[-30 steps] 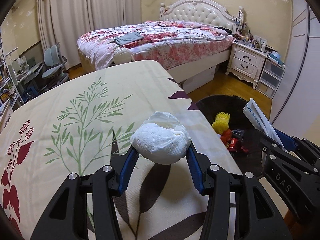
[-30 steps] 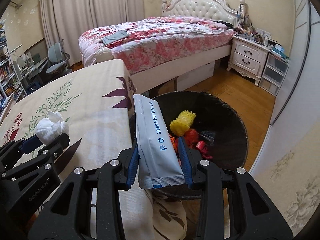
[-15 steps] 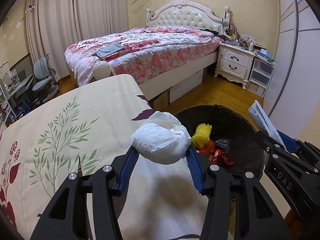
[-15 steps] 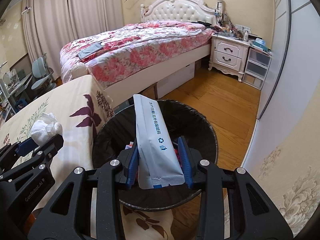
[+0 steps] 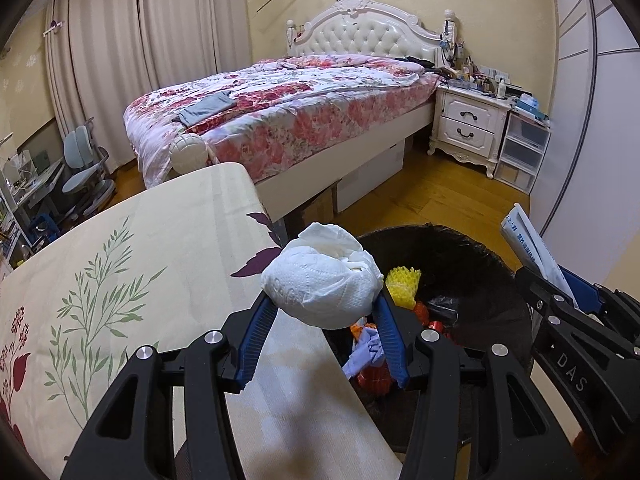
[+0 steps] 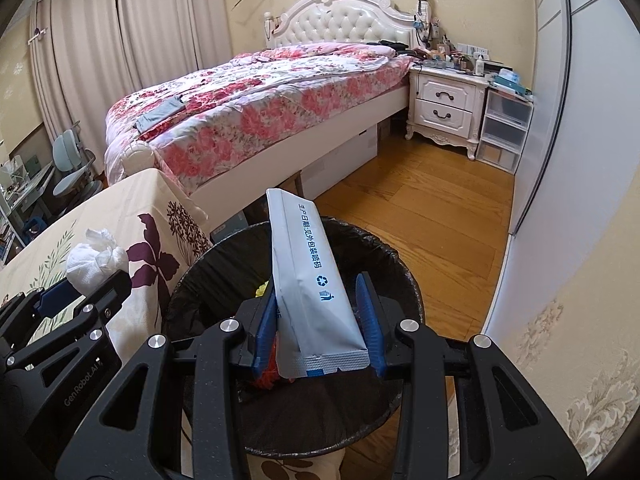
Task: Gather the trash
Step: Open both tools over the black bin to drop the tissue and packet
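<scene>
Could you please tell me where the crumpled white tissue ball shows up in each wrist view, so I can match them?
Left wrist: crumpled white tissue ball at centre, clamped in the left gripper.
Right wrist: at the left edge, above the table.
Shared landmark: the black-lined trash bin.

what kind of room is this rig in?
A lived-in home bedroom. Signs: a made bed with a tufted white headboard, a cluttered nightstand beside it, and floor-length curtains. A black-lined trash bin stands on the wood floor beside a cloth-covered table.
</scene>
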`<move>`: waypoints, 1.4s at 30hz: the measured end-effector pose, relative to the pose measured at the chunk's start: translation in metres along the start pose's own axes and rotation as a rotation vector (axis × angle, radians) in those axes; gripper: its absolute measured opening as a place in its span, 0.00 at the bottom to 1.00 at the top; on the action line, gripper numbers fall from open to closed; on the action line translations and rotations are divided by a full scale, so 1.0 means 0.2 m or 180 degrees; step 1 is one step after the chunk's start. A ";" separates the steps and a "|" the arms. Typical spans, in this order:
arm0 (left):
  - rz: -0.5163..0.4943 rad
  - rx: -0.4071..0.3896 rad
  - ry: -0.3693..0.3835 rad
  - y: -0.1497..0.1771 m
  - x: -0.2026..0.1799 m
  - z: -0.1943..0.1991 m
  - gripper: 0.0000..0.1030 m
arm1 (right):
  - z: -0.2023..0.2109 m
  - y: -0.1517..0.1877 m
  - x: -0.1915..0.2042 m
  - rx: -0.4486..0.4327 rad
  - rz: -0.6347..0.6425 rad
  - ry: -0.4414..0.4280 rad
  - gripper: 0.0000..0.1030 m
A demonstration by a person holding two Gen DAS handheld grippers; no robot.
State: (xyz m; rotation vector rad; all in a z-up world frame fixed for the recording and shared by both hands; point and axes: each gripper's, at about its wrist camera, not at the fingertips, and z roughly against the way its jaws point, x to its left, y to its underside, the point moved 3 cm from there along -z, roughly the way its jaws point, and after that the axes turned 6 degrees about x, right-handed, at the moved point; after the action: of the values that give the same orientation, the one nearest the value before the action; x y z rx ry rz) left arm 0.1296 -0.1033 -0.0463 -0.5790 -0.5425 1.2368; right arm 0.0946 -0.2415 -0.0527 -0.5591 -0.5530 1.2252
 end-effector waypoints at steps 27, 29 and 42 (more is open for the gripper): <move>-0.0097 0.0037 -0.0009 -0.04 -0.09 -0.09 0.55 | -0.09 -0.01 -0.06 0.0079 -0.0072 0.0046 0.36; -0.0117 0.0017 -0.0031 -0.04 -0.09 -0.08 0.60 | -0.09 -0.01 -0.06 0.0079 -0.0069 0.0048 0.36; -0.0075 -0.0069 -0.0144 -0.04 -0.06 -0.07 0.80 | -0.05 -0.03 -0.09 -0.0040 -0.0113 0.0194 0.60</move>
State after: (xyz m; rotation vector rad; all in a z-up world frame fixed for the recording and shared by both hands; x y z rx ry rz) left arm 0.1411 -0.1174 -0.0522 -0.5624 -0.5999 1.2255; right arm 0.1018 -0.2610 -0.0579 -0.5930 -0.5175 1.1680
